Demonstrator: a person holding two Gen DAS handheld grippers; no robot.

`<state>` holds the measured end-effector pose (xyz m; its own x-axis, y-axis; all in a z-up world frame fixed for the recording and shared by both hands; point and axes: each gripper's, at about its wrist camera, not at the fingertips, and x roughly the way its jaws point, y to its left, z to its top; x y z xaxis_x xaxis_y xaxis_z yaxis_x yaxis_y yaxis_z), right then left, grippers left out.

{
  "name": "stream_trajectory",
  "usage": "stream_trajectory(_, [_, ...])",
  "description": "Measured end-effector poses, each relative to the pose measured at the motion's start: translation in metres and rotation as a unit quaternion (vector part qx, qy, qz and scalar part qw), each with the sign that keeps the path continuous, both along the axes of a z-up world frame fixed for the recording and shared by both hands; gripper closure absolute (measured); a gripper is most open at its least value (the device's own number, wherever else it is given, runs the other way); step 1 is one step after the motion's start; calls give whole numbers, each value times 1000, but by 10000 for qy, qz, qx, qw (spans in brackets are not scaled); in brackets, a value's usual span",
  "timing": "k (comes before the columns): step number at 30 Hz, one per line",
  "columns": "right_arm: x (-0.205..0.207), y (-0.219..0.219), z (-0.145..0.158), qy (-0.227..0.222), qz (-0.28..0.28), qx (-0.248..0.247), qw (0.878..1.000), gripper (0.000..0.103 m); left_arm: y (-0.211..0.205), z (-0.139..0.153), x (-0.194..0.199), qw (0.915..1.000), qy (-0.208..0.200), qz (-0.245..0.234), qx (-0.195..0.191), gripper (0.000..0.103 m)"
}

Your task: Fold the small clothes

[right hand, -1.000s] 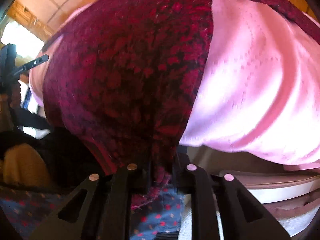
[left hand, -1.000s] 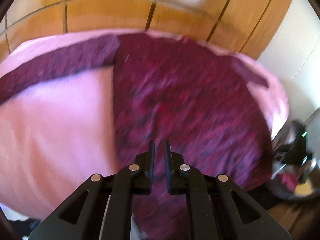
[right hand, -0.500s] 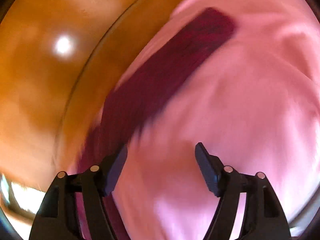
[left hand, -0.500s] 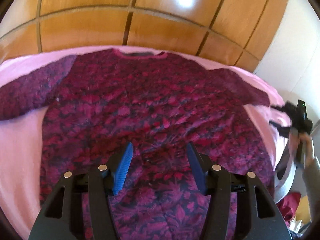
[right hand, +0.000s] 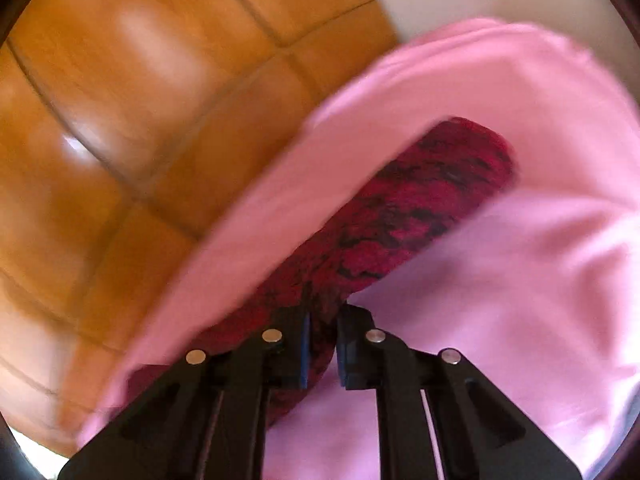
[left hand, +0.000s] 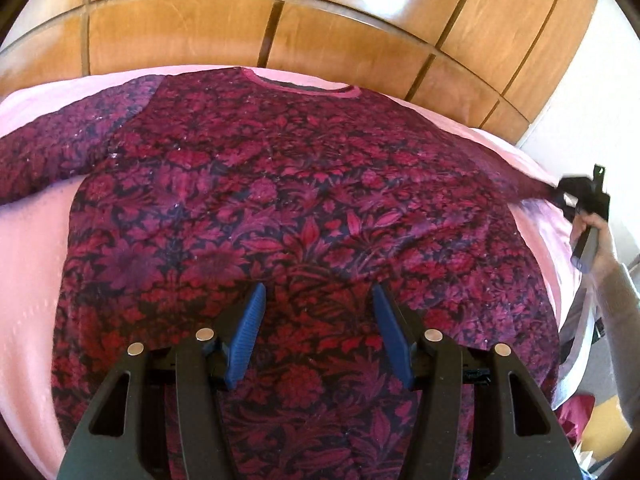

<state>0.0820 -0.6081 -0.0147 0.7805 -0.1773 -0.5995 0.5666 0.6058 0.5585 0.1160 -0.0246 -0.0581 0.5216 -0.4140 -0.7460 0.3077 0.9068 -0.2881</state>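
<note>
A dark red floral sweater [left hand: 304,208] lies spread flat on the pink bed sheet [left hand: 32,264], its neckline at the far side and both sleeves out to the sides. My left gripper [left hand: 318,292] hovers open over the sweater's lower middle, with nothing between its blue pads. At the far right of the left wrist view, my right gripper [left hand: 568,194] pinches the right sleeve near its end. In the right wrist view, the right gripper [right hand: 324,316] is shut on that sleeve [right hand: 408,224], which runs up and to the right across the sheet [right hand: 520,320].
A glossy wooden panelled headboard [left hand: 320,32] stands behind the bed, with a white wall [left hand: 592,92] to its right. A hand in a grey sleeve [left hand: 616,288] holds the right gripper past the bed's right edge. Red and yellow items [left hand: 580,416] lie below that edge.
The left gripper has opened, let go of the sweater, and now sits centred over it. The right gripper released the hem, swung out to the right sleeve, opened and then shut on it.
</note>
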Motion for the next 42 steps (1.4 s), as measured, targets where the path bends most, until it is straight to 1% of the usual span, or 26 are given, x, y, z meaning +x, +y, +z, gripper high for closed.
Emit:
stream_trajectory(2, [1,-11,-31,432,11,247,9988,95,-2,-1,0,10000,-43,-13,72,48])
stream_trajectory(3, [-1,-13,-43,435,78,237,9987,94,-1,-1,0,10000,-44,-25,78,47])
stream_trajectory(7, [-1,-4,-43,370,113,62,9992,92,9,6,3,9998,60,95,-192,46])
stream_trajectory(8, [-1,-4,-43,354,146,46,9993,85,14,8,5,9993,88,198,-314,46])
stream_trajectory(9, [9,-4,-42,309,174,98,9993,66,22,10,7,9984,115,333,-442,46])
stream_trajectory(11, [9,2,-33,183,199,212,9994,44,42,20,11,9963,28,670,-543,46])
stream_trajectory(12, [0,2,-28,207,134,115,9996,36,54,24,12,9950,-66,862,-507,46])
stream_trajectory(14, [-12,7,-25,196,181,35,9996,28,85,30,19,9899,-116,1298,-566,46])
stream_trajectory(16, [-27,23,-18,133,257,-50,9996,26,118,31,27,9823,-74,1748,-673,46])
stream_trajectory(18, [-33,39,-14,117,382,-192,9990,22,161,31,35,9698,-87,2336,-700,46])
stream_trajectory(19, [-34,47,-15,108,464,-252,9985,21,176,29,37,9640,-60,2553,-737,43])
stream_trajectory(21, [-42,65,-12,22,681,-295,9972,19,219,22,46,9448,112,3129,-961,37])
stream_trajectory(22, [-46,74,-12,2,786,-278,9965,19,243,16,51,9319,242,3424,-1175,37])
stream_trajectory(24, [-47,92,-12,-31,1040,-188,9944,19,273,7,59,9149,411,3762,-1408,37])
stream_trajectory(25, [-44,103,-12,-26,1173,-190,9929,18,291,0,64,9013,513,4008,-1560,37])
stream_trajectory(27, [-41,117,-13,17,1346,-242,9906,17,311,-6,70,8881,482,4140,-1938,38])
stream_trajectory(28, [-37,124,-12,57,1425,-280,9894,17,320,-6,72,8819,430,4242,-2014,54])
stream_trajectory(29, [-35,129,-12,91,1469,-306,9886,17,326,-5,78,8795,426,4344,-1896,68])
stream_trajectory(30, [-32,132,-12,108,1488,-307,9883,17,329,-4,83,8833,410,4354,-1691,90])
stream_trajectory(32, [-28,132,-12,79,1475,-261,9887,17,333,-4,86,8822,396,4445,-1501,92])
stream_trajectory(34, [-26,124,-11,25,1369,-182,9904,18,326,1,81,8882,299,4453,-1090,93])
stream_trajectory(36, [-23,105,-13,-3,1132,-72,9935,18,319,1,79,8918,247,4422,-921,93])
stream_trajectory(37, [-23,95,-15,2,998,12,9950,18,313,2,79,8983,219,4325,-742,91])
stream_trajectory(38, [-24,79,-20,38,765,168,9969,18,312,1,76,9005,211,4298,-627,87])
stream_trajectory(40, [-25,57,-29,30,425,456,9981,17,302,11,72,8996,154,4349,-368,60])
stream_trajectory(42, [-26,29,-37,-67,46,801,9968,18,285,23,64,9034,-138,4279,-240,52])
